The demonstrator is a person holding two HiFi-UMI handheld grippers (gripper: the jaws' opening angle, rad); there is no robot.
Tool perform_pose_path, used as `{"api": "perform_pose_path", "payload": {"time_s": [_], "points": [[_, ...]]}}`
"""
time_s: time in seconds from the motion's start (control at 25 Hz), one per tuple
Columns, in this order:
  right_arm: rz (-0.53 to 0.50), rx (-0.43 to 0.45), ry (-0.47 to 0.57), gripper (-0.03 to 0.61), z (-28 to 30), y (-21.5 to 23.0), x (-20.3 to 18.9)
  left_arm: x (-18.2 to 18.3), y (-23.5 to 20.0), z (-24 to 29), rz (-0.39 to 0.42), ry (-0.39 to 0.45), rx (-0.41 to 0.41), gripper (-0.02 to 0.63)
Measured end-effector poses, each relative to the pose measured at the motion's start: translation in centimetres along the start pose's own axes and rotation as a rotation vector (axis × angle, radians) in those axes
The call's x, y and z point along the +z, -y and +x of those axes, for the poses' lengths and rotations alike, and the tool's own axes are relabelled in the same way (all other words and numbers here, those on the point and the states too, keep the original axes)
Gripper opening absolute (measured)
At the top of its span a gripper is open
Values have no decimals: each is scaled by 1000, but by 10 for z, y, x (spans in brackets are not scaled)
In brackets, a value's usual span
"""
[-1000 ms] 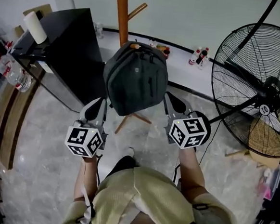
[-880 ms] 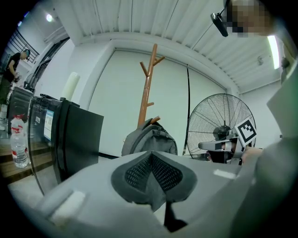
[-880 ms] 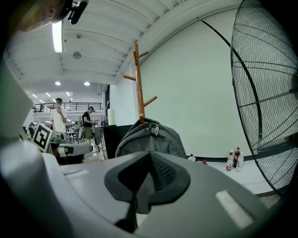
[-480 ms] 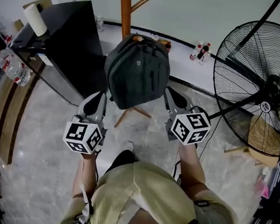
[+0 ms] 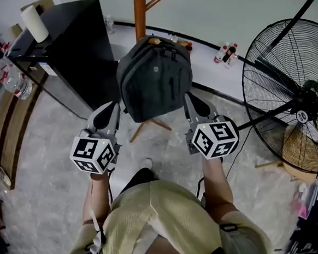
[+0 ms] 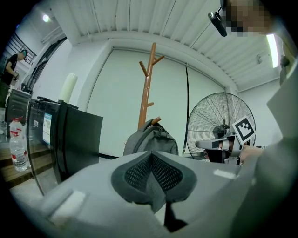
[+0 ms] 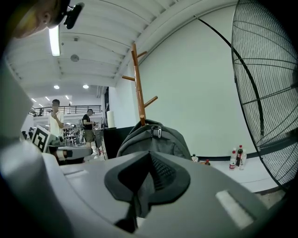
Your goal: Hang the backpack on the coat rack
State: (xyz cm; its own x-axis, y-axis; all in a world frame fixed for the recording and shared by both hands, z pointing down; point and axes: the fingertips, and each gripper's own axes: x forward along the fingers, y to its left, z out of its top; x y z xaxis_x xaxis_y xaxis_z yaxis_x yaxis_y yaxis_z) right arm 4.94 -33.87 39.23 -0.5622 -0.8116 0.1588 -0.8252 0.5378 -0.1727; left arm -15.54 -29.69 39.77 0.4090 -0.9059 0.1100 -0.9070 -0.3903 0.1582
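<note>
- One backpack (image 5: 154,82) and one coat rack (image 5: 138,12) were seen.
- Two grippers showed: left gripper (image 5: 111,108), right gripper (image 5: 190,101).
- One fan (image 5: 308,100) and one paper roll (image 5: 34,23) stood by.

Backpack (image 5: 154,77) sits dead centre, off the floor, right up against the coat rack (image 5: 138,10), whose pole rises just behind it on the far side. The left tool (image 5: 112,108) is at its lower left and the right tool (image 5: 191,99) at its lower right, with the backpack between them. Far left stands a cabinet (image 5: 72,45) with a roll (image 5: 34,23) on top. Over on the right is a fan (image 5: 306,97). Small bottles (image 5: 225,52) stand by the far wall, between fan and rack.
</note>
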Motion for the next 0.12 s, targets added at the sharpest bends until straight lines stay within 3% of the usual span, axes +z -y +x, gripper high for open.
{"api": "perform_pose_path", "payload": {"time_s": [0.12], "points": [[2,0,1,3,5,1,0,2,-3,2,-8,4,-6,-2]]}}
